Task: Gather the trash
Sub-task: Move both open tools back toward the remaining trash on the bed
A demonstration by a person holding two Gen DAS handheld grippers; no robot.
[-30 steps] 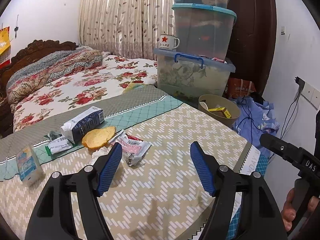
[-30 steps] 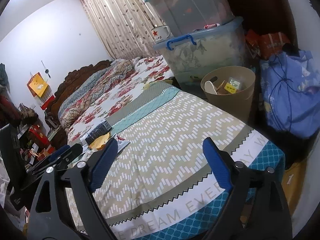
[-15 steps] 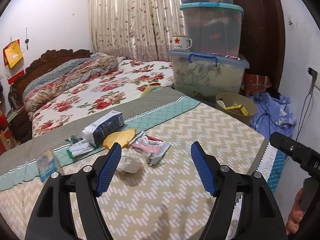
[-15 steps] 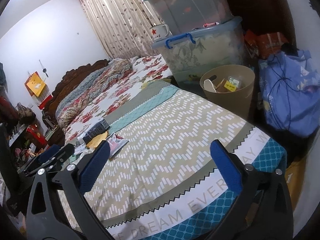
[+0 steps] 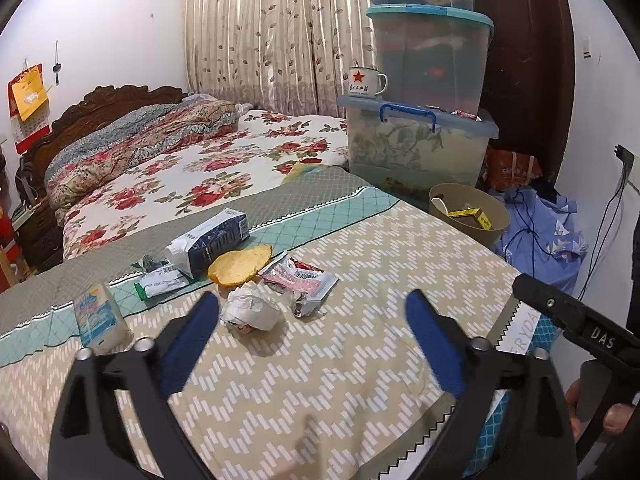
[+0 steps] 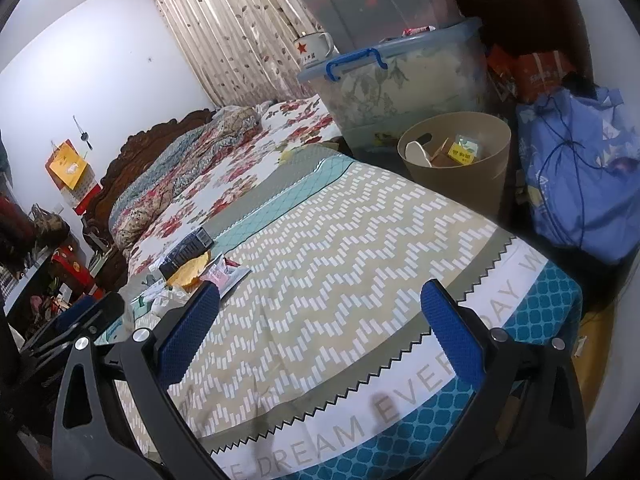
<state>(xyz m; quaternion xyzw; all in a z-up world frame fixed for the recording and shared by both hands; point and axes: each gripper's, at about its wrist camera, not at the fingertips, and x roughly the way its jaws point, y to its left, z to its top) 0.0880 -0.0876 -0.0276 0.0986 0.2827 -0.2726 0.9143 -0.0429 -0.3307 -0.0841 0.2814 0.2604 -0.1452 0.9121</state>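
Observation:
Trash lies on the bed cover: a crumpled white paper ball (image 5: 251, 311), a torn red-and-silver wrapper (image 5: 301, 280), a yellow flat bread piece (image 5: 240, 265), a dark blue carton (image 5: 210, 240), a small white packet (image 5: 162, 283) and a blue-yellow pack (image 5: 98, 318). My left gripper (image 5: 312, 340) is open and empty, just short of the paper ball. My right gripper (image 6: 320, 332) is open and empty over the bed's foot end; it also shows in the left wrist view (image 5: 576, 320). A tan trash bin (image 6: 460, 160) holding some trash stands beside the bed.
Stacked plastic storage boxes (image 5: 420, 148) with an enamel mug (image 5: 366, 82) stand behind the bin. A blue cloth bundle (image 6: 580, 176) with a cord lies right of the bin. Floral bedding (image 5: 208, 168) and a wooden headboard (image 5: 100, 104) lie at the far left.
My left gripper has pulled back and up, so the trash pile and the paper ball now show fully. My right gripper shifted a little; both stay open.

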